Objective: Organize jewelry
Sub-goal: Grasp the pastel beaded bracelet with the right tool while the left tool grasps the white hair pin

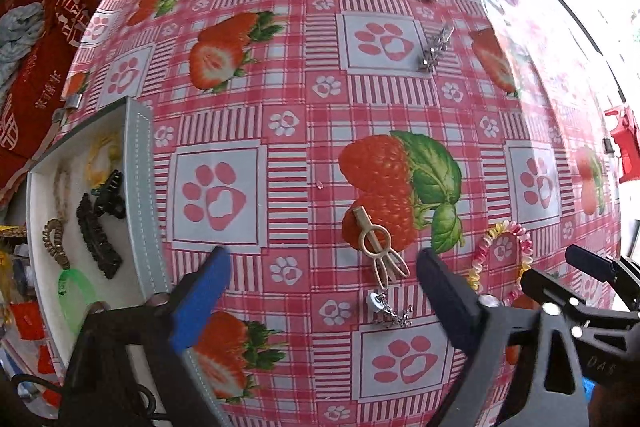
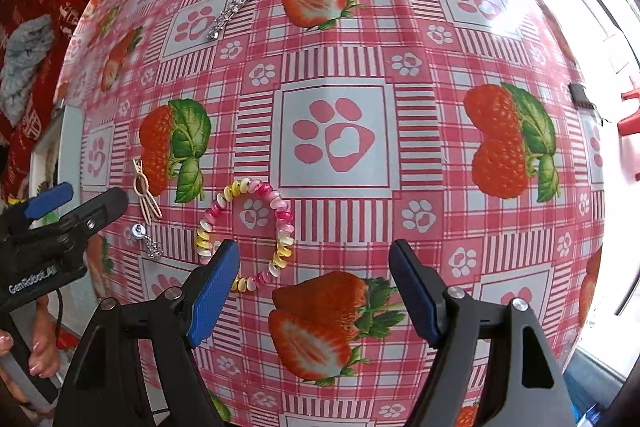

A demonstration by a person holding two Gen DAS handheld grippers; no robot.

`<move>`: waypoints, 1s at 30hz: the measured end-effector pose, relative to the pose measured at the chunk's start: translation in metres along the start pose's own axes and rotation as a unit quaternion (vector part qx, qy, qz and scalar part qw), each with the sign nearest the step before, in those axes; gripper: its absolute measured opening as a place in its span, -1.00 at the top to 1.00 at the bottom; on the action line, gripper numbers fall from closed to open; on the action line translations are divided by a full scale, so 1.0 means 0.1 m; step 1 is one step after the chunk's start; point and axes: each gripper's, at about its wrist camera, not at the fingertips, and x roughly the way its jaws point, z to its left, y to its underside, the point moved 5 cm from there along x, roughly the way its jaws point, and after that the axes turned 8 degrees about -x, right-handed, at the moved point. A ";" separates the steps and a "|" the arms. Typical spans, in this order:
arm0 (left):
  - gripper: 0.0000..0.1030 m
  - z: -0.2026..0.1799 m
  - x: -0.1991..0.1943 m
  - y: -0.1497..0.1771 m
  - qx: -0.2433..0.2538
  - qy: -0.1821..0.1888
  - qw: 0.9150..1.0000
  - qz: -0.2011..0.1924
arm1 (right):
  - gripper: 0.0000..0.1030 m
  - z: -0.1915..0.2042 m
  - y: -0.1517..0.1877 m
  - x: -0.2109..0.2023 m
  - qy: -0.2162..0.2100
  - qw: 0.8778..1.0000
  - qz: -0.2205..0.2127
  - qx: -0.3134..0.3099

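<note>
Hovering with jaws spread and empty, the left gripper [image 1: 324,291] hangs over the beige hair clip [image 1: 378,247] and small chain earring [image 1: 386,309], while the right gripper [image 2: 314,291], also spread, sits beside the pink-and-yellow coil bracelet [image 2: 244,231], well apart from the white tray [image 1: 140,195] at the tablecloth [image 1: 304,99] edge.

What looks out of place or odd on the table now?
Nothing is damaged or spilled. The beige plastic hair clip, pink-yellow spiral hair tie and small silver chain lie loose on the tablecloth, outside the grey tray.
</note>
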 end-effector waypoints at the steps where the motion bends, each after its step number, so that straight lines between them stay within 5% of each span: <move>1: -0.86 -0.01 0.02 0.01 0.000 0.000 1.000 0.002 | -0.54 0.02 0.00 0.02 0.003 1.000 0.000 -0.004; 13: -0.37 -0.24 0.21 0.05 0.013 -0.001 1.000 0.013 | -0.48 0.23 0.06 0.18 0.079 0.996 -0.008 -0.041; 19: 0.23 -0.42 0.18 0.06 0.033 0.013 0.999 0.007 | -0.06 0.43 0.09 0.17 0.093 0.992 -0.023 -0.079; 21: 0.47 -0.46 0.17 0.07 0.039 0.018 0.999 0.007 | 0.27 0.47 0.09 0.16 0.092 0.992 -0.024 -0.087; 26: 0.50 -0.46 0.13 0.04 0.031 0.034 0.999 0.003 | 0.78 0.51 0.07 0.16 0.084 0.993 -0.023 -0.082; 30: 0.49 -0.29 -0.03 -0.02 0.026 0.047 0.999 -0.010 | 0.82 0.43 0.07 0.09 0.059 0.996 -0.025 -0.069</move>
